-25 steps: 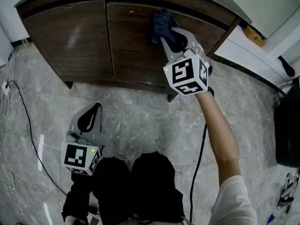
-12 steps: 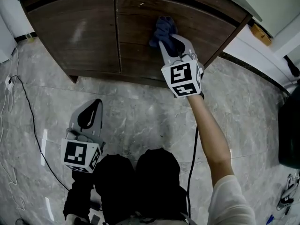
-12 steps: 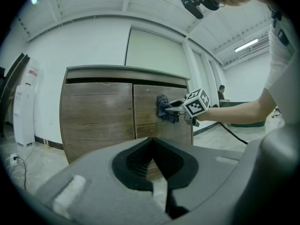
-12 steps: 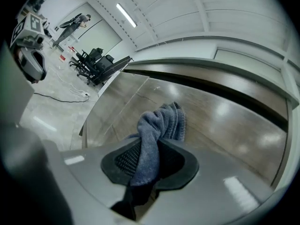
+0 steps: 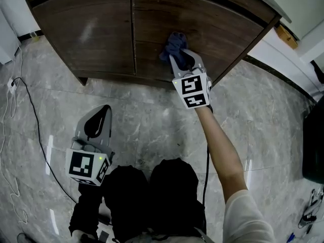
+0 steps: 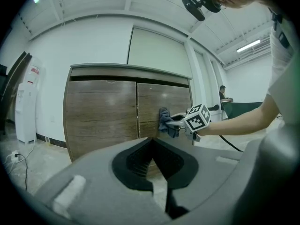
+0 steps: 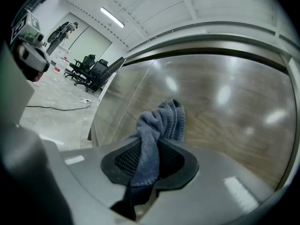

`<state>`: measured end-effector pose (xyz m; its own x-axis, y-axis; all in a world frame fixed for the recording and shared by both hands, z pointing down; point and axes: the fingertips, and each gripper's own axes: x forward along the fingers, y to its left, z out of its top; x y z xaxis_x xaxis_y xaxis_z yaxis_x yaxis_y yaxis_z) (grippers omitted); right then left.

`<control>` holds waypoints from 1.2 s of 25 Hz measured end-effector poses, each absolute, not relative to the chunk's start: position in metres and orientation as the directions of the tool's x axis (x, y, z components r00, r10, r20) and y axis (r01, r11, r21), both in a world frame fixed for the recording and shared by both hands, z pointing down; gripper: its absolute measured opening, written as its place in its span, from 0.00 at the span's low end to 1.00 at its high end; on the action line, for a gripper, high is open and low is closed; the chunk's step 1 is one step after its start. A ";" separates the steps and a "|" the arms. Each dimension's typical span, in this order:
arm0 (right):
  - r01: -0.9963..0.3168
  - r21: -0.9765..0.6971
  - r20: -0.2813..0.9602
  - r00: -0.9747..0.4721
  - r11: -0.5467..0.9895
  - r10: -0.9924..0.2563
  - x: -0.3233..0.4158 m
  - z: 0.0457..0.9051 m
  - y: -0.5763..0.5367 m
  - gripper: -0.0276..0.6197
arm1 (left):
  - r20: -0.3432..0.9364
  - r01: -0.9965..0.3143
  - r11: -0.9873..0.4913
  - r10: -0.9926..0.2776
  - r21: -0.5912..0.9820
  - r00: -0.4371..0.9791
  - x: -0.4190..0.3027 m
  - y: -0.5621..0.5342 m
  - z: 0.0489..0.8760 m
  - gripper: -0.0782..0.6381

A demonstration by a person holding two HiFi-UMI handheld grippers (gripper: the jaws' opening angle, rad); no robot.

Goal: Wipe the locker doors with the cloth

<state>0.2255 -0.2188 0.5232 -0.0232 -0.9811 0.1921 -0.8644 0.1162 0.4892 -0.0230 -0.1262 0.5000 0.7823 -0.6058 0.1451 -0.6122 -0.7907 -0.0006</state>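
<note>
The right gripper point(image 5: 178, 59) squeezes the blue cloth point(image 5: 172, 42) low on the right locker door point(image 5: 228, 29), the left gripper point(image 5: 104, 113) has its jaws together with nothing in them, and I think the left door point(image 5: 86, 29) comes next.

The grey two-jaw right gripper point(image 7: 149, 159) clamps a bunched blue-grey terry cloth point(image 7: 161, 121), its upper folds seemingly pressed against the glossy dark-brown wooden locker door point(image 7: 229, 111); black office chairs point(image 7: 91, 71) stand far left.

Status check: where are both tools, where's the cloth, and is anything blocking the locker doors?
Right tool shut on cloth, cloth against right locker door. Left tool shut, empty, held back from the doors. Nothing blocking the doors.
</note>
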 end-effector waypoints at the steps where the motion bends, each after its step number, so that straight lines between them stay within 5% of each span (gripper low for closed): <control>1: -0.866 0.486 0.204 -0.019 0.118 -0.979 0.225 0.531 -0.219 0.18 | 0.146 -0.614 -0.789 -0.607 -0.001 0.781 -0.024 -0.127 0.500 0.11; 30: -0.894 0.348 0.467 -0.095 0.282 -0.879 0.191 0.690 -0.235 0.18 | 0.178 -0.644 -0.765 -0.634 -0.003 0.752 -0.048 -0.136 0.514 0.11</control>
<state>0.1909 -0.2350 0.6904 -0.0949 -0.8791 0.4671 -0.8942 0.2815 0.3481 -0.0482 -0.1358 0.5138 0.7524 -0.6342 0.1781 -0.6441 -0.7649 -0.0031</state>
